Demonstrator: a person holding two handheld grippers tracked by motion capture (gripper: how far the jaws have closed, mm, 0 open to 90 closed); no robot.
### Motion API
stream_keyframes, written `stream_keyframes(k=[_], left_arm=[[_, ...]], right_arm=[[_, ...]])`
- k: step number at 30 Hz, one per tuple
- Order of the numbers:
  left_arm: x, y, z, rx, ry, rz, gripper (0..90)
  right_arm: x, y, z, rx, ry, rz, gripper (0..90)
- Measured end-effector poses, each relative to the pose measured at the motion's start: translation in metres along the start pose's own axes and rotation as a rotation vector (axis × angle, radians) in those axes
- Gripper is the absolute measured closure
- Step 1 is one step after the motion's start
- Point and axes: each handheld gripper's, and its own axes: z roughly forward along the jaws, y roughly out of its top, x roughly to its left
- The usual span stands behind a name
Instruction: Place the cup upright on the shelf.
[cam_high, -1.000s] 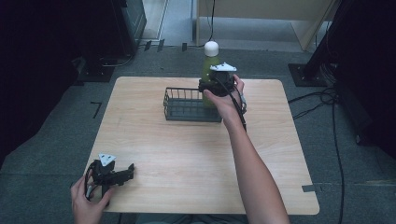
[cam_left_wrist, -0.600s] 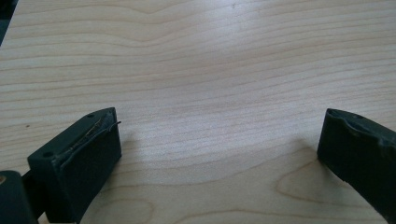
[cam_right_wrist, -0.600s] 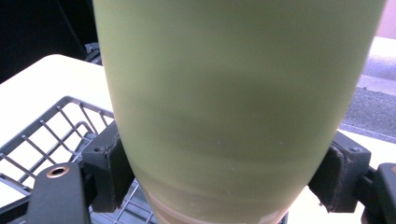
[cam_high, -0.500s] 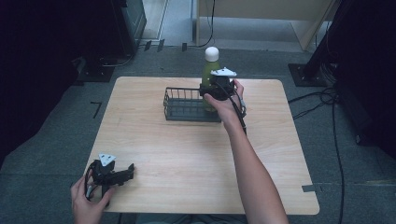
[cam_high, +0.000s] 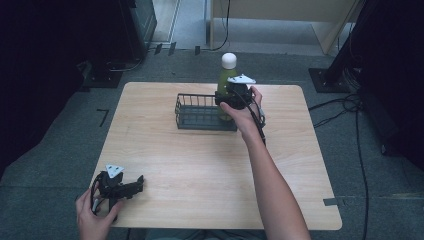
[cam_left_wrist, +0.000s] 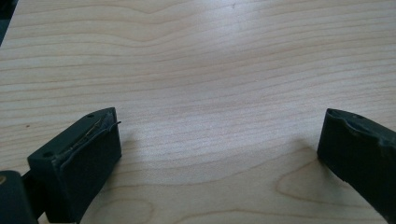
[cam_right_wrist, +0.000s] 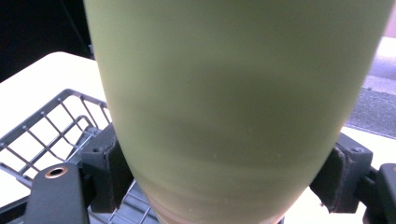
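Note:
A green bottle (cam_high: 223, 83) with a white cap stands upright at the right end of a dark wire basket (cam_high: 200, 123) at the back of the table. My right gripper (cam_high: 226, 102) is shut on the bottle's body from the near side. In the right gripper view the bottle (cam_right_wrist: 233, 93) sits between both pads of the right gripper (cam_right_wrist: 224, 175), with the basket's mesh (cam_right_wrist: 42, 126) below; the jaws have just been opening a little with the bottle still between them. My left gripper (cam_high: 136, 183) rests open at the table's near left corner, and nothing sits between its jaws in the left gripper view (cam_left_wrist: 217, 154).
The wooden table (cam_high: 200, 170) is bare between the basket and the left gripper. Dark equipment stands to the left and right of the table, and cables lie on the floor at the right (cam_high: 350, 105).
The bottle and my right gripper have sunk a little toward the basket. The left hand and its gripper have stayed put.

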Motion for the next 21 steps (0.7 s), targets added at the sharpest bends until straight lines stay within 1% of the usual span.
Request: stream_keyframes(k=[5,8,9,12,15,16,21], left_arm=[[0.000,0.000,0.000,0.000,0.000,0.000,0.0],[0.000,0.000,0.000,0.000,0.000,0.000,0.0],[0.000,0.000,0.000,0.000,0.000,0.000,0.0],[0.000,0.000,0.000,0.000,0.000,0.000,0.0],[0.000,0.000,0.000,0.000,0.000,0.000,0.0],[0.000,0.000,0.000,0.000,0.000,0.000,0.0],[0.000,0.000,0.000,0.000,0.000,0.000,0.0]], right_arm=[[-0.002,-0.001,-0.002,0.000,0.008,0.013,19.3],[-0.001,-0.002,-0.002,-0.001,0.009,0.006,18.8],[-0.001,-0.002,-0.002,0.001,0.011,0.009,18.1],[-0.001,-0.002,-0.005,0.023,0.030,0.033,12.4],[-0.001,-0.002,-0.009,0.024,0.029,0.030,12.4],[-0.001,-0.002,-0.010,0.025,0.034,0.034,12.2],[-0.001,-0.005,-0.021,0.026,0.059,0.021,8.7]])
